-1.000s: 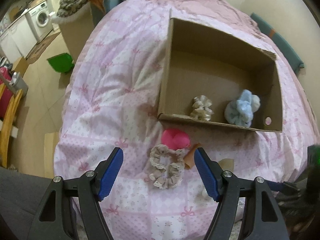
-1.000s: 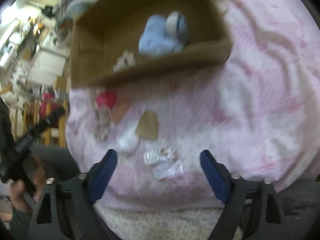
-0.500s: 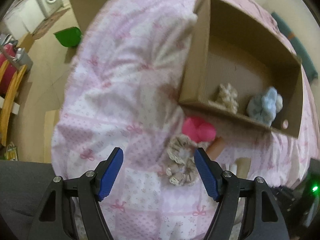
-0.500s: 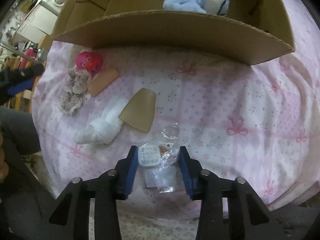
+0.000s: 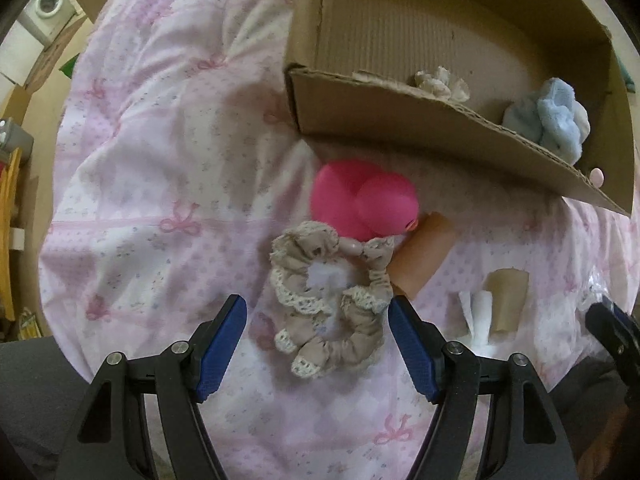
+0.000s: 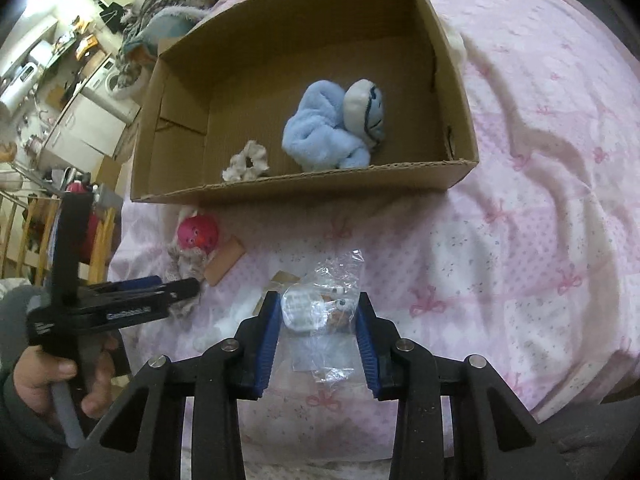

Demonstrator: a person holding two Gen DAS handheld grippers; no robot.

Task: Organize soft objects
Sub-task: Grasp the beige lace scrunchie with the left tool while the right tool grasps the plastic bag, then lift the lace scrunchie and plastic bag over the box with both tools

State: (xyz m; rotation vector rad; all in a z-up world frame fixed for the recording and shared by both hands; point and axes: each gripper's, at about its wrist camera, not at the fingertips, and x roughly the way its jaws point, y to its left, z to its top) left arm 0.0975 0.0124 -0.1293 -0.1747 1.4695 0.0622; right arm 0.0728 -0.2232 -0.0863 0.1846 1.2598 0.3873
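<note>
A pink patterned quilt (image 6: 540,208) covers the bed and carries everything else. On it sits the open cardboard box (image 6: 456,92), the landmark here. Inside the box, against its near wall, lies a light-blue plush toy (image 6: 332,128), and left of that, also by the near wall, a small cream scrunchie (image 6: 246,162).

Outside the box, just in front of its near wall toward the left corner, rests a round pink toy (image 5: 362,200). Touching the pink toy on the side away from the box lies a beige lace-edged scrunchie (image 5: 332,304), with a peach-coloured block (image 5: 420,256) beside it to the right. Farther right, and farther out from the box, sit a tan cardboard piece (image 5: 508,300) and a white rolled cloth (image 5: 478,316).

The left gripper (image 5: 318,344) is spread wide, its blue pads flanking the beige scrunchie without touching it. The right gripper (image 6: 318,320), in front of the box's near wall, is clamped on a clear plastic bag (image 6: 320,304) holding small items; both pads press the bag's sides.
</note>
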